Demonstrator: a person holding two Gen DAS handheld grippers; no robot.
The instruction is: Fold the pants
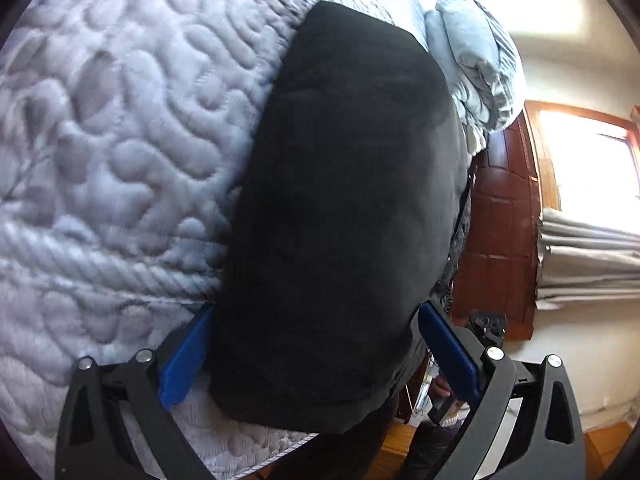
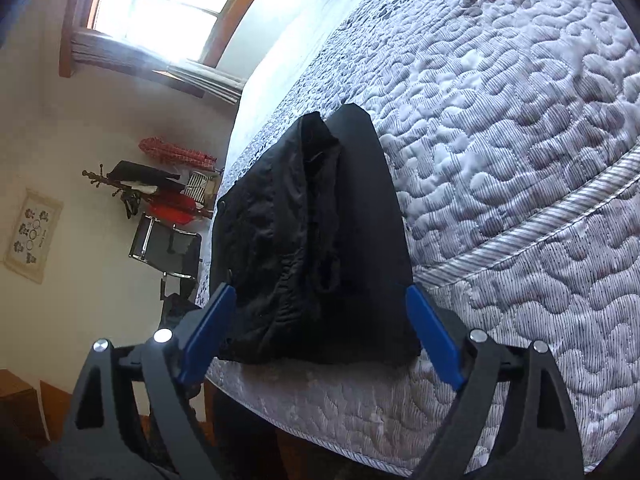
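Note:
The black pants (image 1: 344, 208) lie folded into a compact bundle on the quilted white mattress (image 1: 120, 128) near its edge. My left gripper (image 1: 316, 332) is open, its blue pads on either side of the bundle's near end, not closed on it. In the right wrist view the pants (image 2: 312, 240) show their waistband, crumpled layers and a smooth folded flap. My right gripper (image 2: 320, 312) is open too, with its blue pads beside the bundle's near corners over the mattress (image 2: 500, 160).
A pile of light blue bedding (image 1: 476, 64) sits on the mattress beyond the pants. A dark wooden door (image 1: 500, 232), grey curtains (image 1: 588, 260) and a bright window are at the right. A chair (image 2: 168, 248) and a coat rack with clothes (image 2: 160, 184) stand by the wall.

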